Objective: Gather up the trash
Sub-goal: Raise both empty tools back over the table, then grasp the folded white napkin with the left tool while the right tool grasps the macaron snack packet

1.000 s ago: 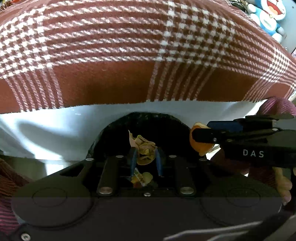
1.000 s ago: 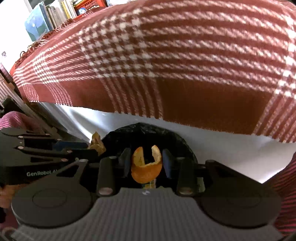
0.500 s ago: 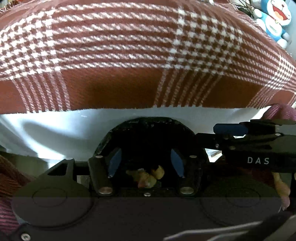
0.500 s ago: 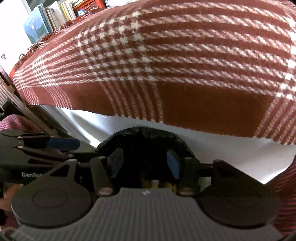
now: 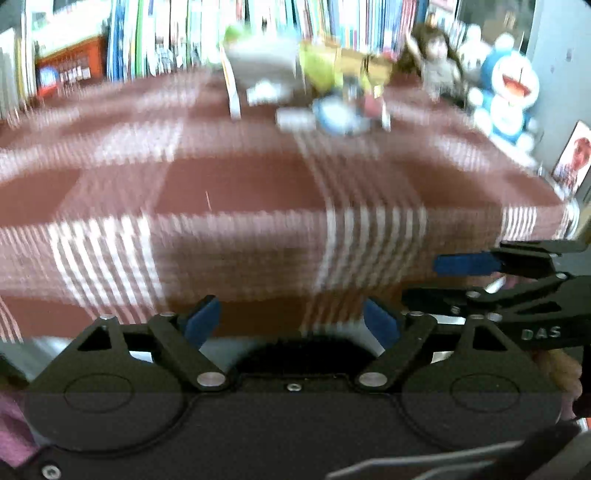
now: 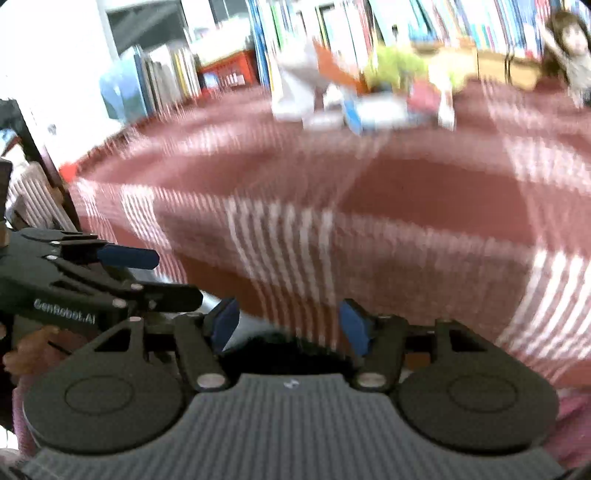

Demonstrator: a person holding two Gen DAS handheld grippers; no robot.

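Observation:
Both views are blurred by motion. My left gripper (image 5: 291, 321) is open with nothing between its blue pads, held in front of the red plaid tablecloth (image 5: 258, 192). My right gripper (image 6: 290, 325) is open and empty too. A dark curved shape, the black trash bag (image 5: 299, 354), shows just below the left gripper's fingers; the trash bag (image 6: 280, 347) also sits low between the right gripper's fingers. The right gripper (image 5: 461, 264) appears at the right edge of the left wrist view. The left gripper (image 6: 129, 256) appears at the left of the right wrist view. No peel is visible.
Blurred items lie at the table's far side: a white object (image 5: 262, 70), yellow-green things (image 5: 325, 62), a blue-white item (image 5: 340, 114). Bookshelves (image 5: 221, 29) fill the back wall. A blue cat plush (image 5: 513, 96) and a doll (image 5: 439, 62) stand at the right.
Both grippers let orange peel drop into the black bag and opened. Both have since swung upward, so the views now show the tabletop and shelves instead of the bag's mouth.

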